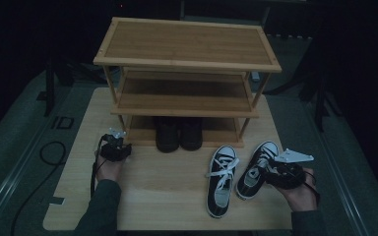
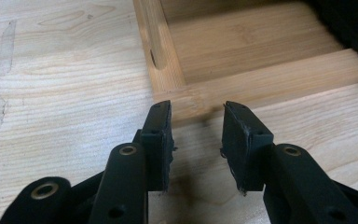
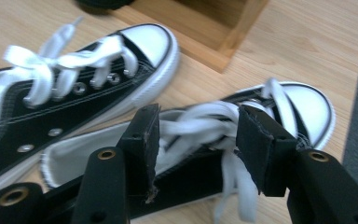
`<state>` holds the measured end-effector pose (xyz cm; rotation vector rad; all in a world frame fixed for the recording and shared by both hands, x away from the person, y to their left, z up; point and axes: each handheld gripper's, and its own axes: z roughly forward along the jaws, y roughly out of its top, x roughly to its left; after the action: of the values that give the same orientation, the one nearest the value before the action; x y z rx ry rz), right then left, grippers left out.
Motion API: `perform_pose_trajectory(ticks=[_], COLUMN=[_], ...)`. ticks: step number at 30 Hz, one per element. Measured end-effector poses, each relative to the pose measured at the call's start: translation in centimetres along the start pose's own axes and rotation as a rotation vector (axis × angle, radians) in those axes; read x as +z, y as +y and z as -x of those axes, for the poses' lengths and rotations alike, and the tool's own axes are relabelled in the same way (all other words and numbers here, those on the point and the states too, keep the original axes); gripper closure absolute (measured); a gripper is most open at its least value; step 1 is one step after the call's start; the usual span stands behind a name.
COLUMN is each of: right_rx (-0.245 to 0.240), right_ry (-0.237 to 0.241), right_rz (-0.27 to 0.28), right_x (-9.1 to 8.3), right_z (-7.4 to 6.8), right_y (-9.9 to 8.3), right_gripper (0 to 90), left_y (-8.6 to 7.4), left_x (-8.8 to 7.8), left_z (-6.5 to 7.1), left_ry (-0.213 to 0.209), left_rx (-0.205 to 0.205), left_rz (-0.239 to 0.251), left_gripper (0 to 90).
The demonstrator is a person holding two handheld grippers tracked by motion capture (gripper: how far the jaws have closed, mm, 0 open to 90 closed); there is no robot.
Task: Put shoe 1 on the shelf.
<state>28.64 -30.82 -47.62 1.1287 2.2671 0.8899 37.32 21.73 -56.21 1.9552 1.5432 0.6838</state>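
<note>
Two black-and-white lace-up sneakers lie on the wooden table (image 1: 152, 191) in front of a three-shelf wooden shoe rack (image 1: 187, 44). The left sneaker (image 1: 221, 179) (image 3: 74, 93) lies free. My right gripper (image 1: 271, 172) (image 3: 198, 116) is at the right sneaker (image 1: 256, 164) (image 3: 307, 107), its jaws closed on the laced upper with the white laces bunched between the pads. My left gripper (image 1: 118, 141) (image 2: 196, 112) is open with nothing between its jaws, low over the table at the rack's front left bottom corner (image 2: 168, 88).
A pair of dark boots (image 1: 179, 132) stands on the rack's bottom shelf. The middle and top shelves are bare. The rack's front right leg (image 3: 223, 42) stands just beyond the sneakers. Bare table lies between my hands. A cable (image 1: 54, 152) lies on the grey floor at left.
</note>
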Motion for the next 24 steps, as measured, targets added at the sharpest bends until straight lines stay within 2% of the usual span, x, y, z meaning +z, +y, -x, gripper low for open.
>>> perform_pose_trajectory(ticks=[5, 9, 17, 24], right_rx=[-0.045, -0.081, -0.108, -0.148], right_ry=[0.043, 0.077, 0.138, 0.188], right_rz=[-0.013, -0.021, -0.033, -0.045], right_x=[0.2, 0.4, 1.0, 1.6], right_z=[-1.3, -2.5, -4.1, -6.2], right_y=[0.8, 1.5, 2.2, 2.5], right_gripper=[49.5, 49.1, 47.7, 47.1], left_y=[-0.3, -0.4, -0.5, -0.5], left_x=[-0.1, -0.1, -0.1, -0.1], left_z=[0.0, -0.1, 0.0, 0.2], left_ry=[-0.001, -0.004, -0.001, 0.014], left_rx=[0.011, 0.0, 0.013, 0.034], left_rz=[0.002, 0.011, 0.017, 0.018], left_gripper=[62.0, 61.6, 61.3, 61.9])
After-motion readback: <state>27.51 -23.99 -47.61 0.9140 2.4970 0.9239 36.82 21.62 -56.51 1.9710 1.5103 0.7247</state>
